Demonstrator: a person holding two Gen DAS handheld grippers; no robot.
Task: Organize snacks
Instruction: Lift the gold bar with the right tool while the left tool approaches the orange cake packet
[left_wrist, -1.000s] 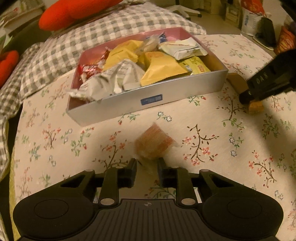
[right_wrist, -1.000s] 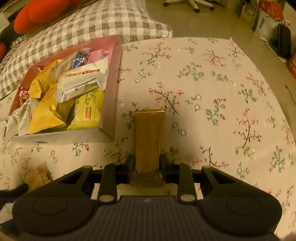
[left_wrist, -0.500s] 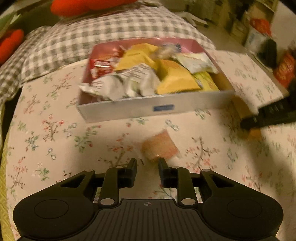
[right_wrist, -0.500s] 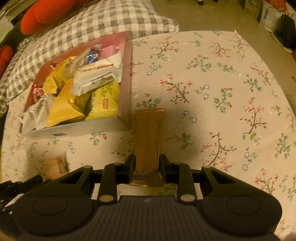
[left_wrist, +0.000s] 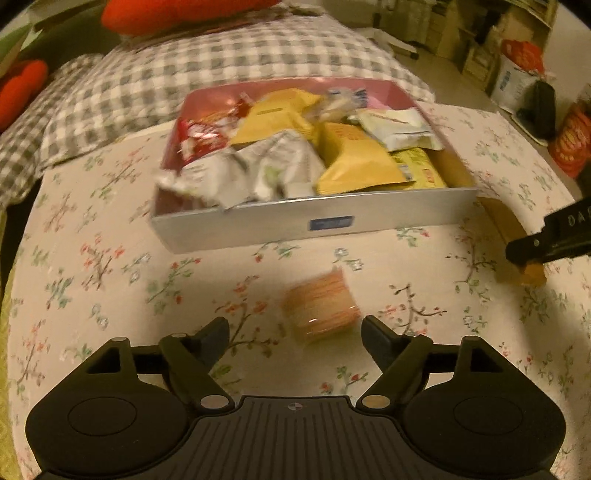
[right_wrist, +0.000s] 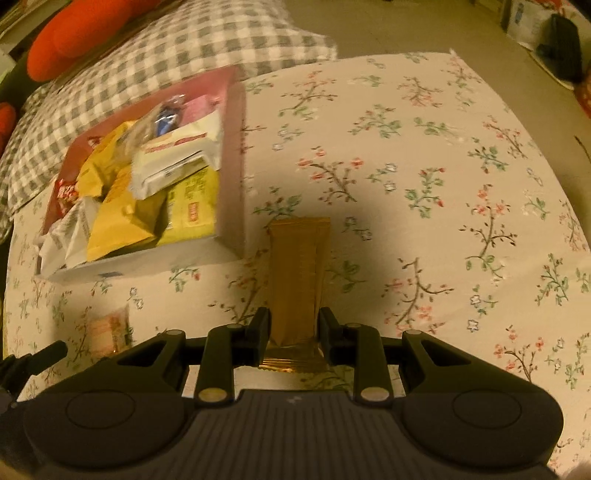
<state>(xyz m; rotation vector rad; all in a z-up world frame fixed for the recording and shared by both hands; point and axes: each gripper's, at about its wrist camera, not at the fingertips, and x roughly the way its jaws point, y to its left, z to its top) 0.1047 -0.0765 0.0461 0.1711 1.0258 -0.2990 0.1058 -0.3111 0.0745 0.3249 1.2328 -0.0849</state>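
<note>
Your left gripper (left_wrist: 294, 334) hangs over the flowered cloth (left_wrist: 110, 280) with its jaws spread wide, and a small orange wafer packet (left_wrist: 320, 308) lies on the cloth just ahead, between the fingertips but touching neither (the packet is blurred). Your right gripper (right_wrist: 293, 326) is clenched on the near end of a long gold bar (right_wrist: 297, 280), which points away just beside the box's right wall. Beyond sits the box (left_wrist: 314, 221), heaped with snack packets (left_wrist: 354, 162). Behind it lies a checked pillow (left_wrist: 221, 70).
</note>
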